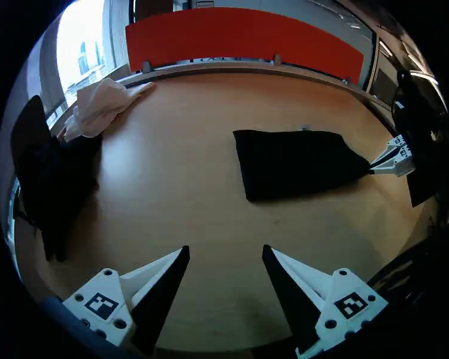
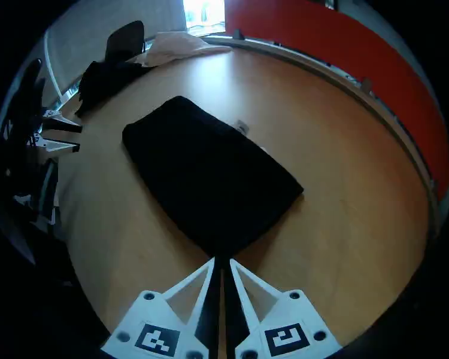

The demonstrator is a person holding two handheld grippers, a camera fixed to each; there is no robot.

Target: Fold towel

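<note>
I can't make out any folds or layers in the towel [image 2: 212,173]: it is black and reads as one flat dark shape. Its nearest corner disappears between the fingers of my right tool [image 2: 223,261], which are pressed nearly together and clamped on that corner. From there the towel's long axis runs forward and to the left across the table [image 2: 344,197], with the short near edge angling off to the right. A small pale tag peeks out past its far long edge, too small to tell more.

In the left gripper view, my left tool [image 1: 224,248] has its fingers wide apart over bare table, touching nothing. The towel [image 1: 296,161] lies ahead and to the right, well apart, with its long axis crosswise. Its right end is drawn to a point at my right tool [image 1: 385,163], and the hand behind that tool is lost in shadow.

Far left, a dark heap [image 1: 51,173] could be a chair or clothing. A pale cloth [image 1: 99,105] lies beyond it, and a red panel [image 1: 242,36] stands behind the table's far edge.
</note>
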